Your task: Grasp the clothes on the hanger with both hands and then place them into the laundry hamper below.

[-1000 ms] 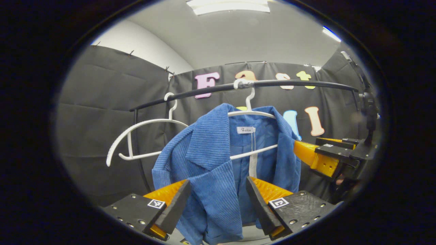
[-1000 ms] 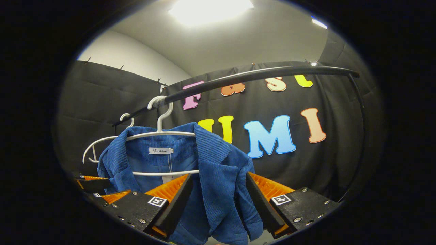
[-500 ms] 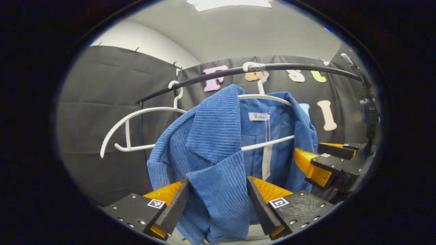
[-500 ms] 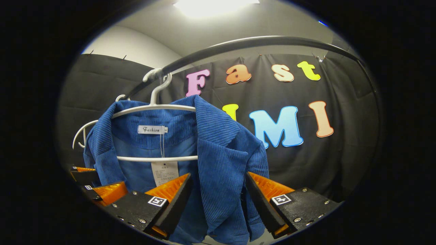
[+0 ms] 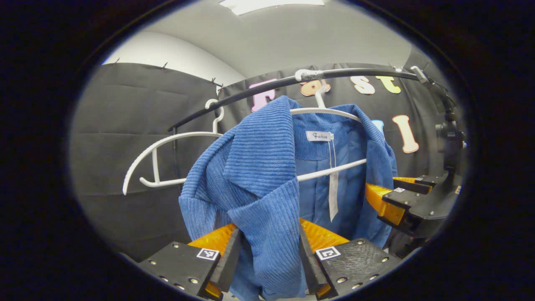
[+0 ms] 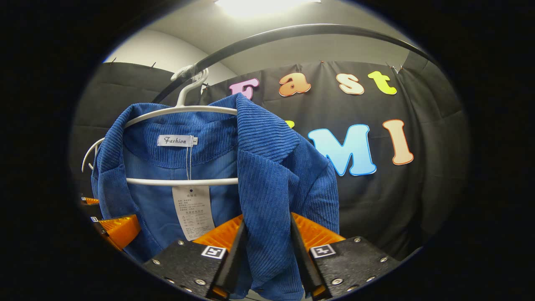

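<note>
Blue corduroy jacket (image 5: 267,175) hangs open-fronted on a white hanger (image 5: 330,112) hooked over the black rail (image 5: 355,75); long axis runs vertical, front panels dropping straight down from the shoulders. Left gripper (image 5: 267,267): fingers closed in on the jacket's front panel below the lapel, cloth pinched between both, fabric rising up and away from the fingers toward the hanger. Right gripper (image 6: 264,259): same on the other front panel, both fingers pressing the cloth, jacket likewise above and ahead. Each gripper has its own side, neither nearer than the other as far as I can tell; right gripper also seen at the far edge of the left gripper view, beside the jacket's hem. Judgement: shoulders sit over the hanger arms, so the jacket prob. needs to come down and forward off them; hamper lies below, out of frame. Counts: 1 jacket, 2 hangers (second hanger (image 5: 159,154) bare, further along the rail), 1 rail, 2 grippers, 2 tags at the neck, small label (image 6: 175,141) & long tag (image 6: 193,211).
</note>
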Available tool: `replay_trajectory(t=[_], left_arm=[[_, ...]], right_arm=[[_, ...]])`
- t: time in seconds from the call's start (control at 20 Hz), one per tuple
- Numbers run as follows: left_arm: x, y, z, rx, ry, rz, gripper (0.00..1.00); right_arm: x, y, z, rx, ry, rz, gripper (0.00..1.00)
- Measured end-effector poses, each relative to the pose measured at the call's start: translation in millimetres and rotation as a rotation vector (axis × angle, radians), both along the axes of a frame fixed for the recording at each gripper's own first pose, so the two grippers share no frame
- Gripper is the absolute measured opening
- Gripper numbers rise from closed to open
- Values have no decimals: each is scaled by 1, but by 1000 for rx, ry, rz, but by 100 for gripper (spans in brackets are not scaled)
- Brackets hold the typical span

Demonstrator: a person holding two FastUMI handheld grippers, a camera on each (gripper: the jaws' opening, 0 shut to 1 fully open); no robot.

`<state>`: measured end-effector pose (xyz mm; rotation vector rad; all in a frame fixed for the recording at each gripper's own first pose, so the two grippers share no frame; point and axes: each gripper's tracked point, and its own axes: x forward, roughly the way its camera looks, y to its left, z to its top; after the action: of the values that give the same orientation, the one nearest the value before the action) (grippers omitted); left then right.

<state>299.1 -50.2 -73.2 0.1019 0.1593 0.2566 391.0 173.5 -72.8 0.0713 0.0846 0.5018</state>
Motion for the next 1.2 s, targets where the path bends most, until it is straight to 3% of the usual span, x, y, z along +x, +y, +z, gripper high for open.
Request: replay_trajectory(t=[0.05, 0.1, 0.15, 0.2, 0.3, 0.4, 0.7, 1.2], left_arm=[[-2, 1, 0, 13, 11, -1, 68], [-1, -2, -1, 18, 24, -19, 58], [-2, -3, 4, 28, 31, -31, 48], [-1, 1, 3, 38, 30, -15, 37], [-4, -1, 4, 23, 22, -30, 17], [-6, -2, 6, 29, 25, -43, 1], [-26, -6, 33, 92, 8, -73, 0], [-49, 15, 79, 79, -38, -82, 0]], right_arm=[[-2, 3, 0, 1, 3, 15, 52], [-1, 5, 0, -4, -2, 23, 36], [-2, 3, 2, -16, -16, 15, 31], [-2, 1, 5, -22, -39, 8, 14], [-8, 5, 9, -24, -69, 32, 4], [-8, -1, 19, -21, -121, 17, 2], [-11, -26, 53, -1, -241, -48, 2], [0, -60, 106, 11, -352, -148, 2]])
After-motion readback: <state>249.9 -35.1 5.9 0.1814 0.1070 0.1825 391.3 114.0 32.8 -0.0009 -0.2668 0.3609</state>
